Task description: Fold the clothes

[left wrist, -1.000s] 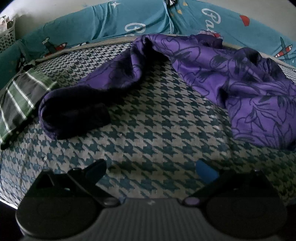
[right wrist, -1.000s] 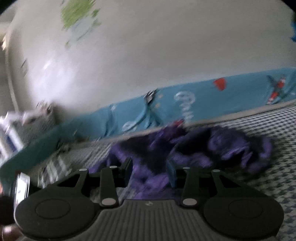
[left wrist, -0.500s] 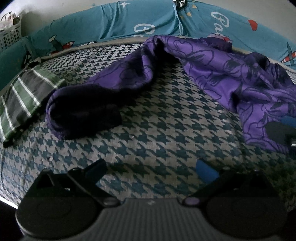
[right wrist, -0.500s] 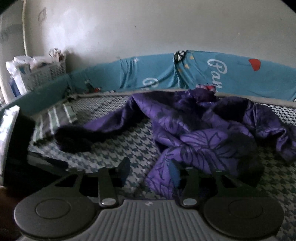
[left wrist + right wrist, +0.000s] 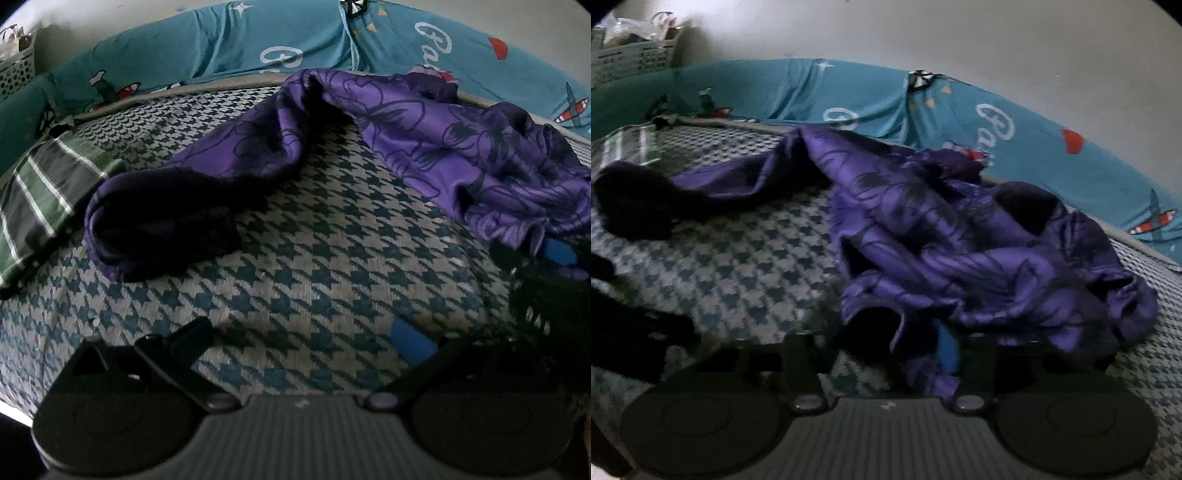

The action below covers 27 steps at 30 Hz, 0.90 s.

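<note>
purple garment (image 5: 424, 140) sprawls crumpled left-to-right; left tongs (image 5: 299, 341) apart, right tongs (image 5: 886, 354) apart astride its hem.

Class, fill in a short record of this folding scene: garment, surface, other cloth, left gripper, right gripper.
garment: purple floral garment, crumpled and unfolded
surface: houndstooth bed cover
other cloth: green striped cloth, at the garment's left
left gripper: open, over bare cover, holding nothing
right gripper: at the garment's near edge, cloth between its fingers; closure unclear

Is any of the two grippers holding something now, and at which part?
The left gripper holds nothing. The right gripper is at the near hem of the purple garment; whether it grips cannot be told.
</note>
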{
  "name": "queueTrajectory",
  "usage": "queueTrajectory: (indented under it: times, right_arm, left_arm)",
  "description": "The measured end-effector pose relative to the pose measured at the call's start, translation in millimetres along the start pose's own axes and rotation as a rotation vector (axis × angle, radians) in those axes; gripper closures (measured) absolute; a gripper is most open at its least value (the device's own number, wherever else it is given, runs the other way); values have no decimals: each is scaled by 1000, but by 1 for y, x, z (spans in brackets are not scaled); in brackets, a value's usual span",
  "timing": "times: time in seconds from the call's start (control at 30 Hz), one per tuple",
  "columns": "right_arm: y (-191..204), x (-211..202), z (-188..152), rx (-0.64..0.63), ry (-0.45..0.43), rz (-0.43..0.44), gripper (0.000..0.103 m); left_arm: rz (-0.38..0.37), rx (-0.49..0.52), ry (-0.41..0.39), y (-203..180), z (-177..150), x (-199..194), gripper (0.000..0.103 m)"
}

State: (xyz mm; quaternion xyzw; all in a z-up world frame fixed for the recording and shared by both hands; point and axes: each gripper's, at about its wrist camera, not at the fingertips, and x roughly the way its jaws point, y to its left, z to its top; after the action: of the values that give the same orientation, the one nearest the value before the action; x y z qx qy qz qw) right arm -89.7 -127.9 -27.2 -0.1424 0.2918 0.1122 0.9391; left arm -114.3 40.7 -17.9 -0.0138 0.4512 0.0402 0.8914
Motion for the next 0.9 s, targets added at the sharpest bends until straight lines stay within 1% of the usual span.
queueTrajectory:
  times: [0.03,0.07,0.1,0.13,0.23,0.37,0.5,0.6,0.73,0.83,0.9]
  right_arm:
    - [-2,1,1,11,0,-4,76]
    - [-5,0,2,28,-1,1,81]
    - [-8,-1,3,45,-3,9,90]
    - [-11,-4,4,69,-5,26,91]
    - [-22,-13,9,140,-13,79,93]
    - [-34,-40,16,271,-55,197,93]
    - [-47,-70,19,372,-98,315,93]
    - [-54,-90,21,424,-126,405,93]
    - [-56,-114,31,444,-168,495,93]
    - [-60,-126,37,501,-192,608,93]
    - [-66,-127,36,562,-198,655,93]
  left_arm:
    - [1,0,-1,0,0,0,0]
    - [1,1,-3,1,0,0,0]
    - [2,1,-4,1,0,-1,0]
    - [7,-3,-7,2,0,-1,0]
    - [14,-17,-20,6,1,-4,0]
    - [17,-37,-42,11,3,-8,0]
    - [25,-50,-64,14,4,-12,0]
    - [40,-50,-76,16,4,-14,0]
    - [57,-74,-82,22,3,-16,0]
    - [70,-91,-86,27,3,-18,0]
    - [79,-103,-89,31,3,-18,0]
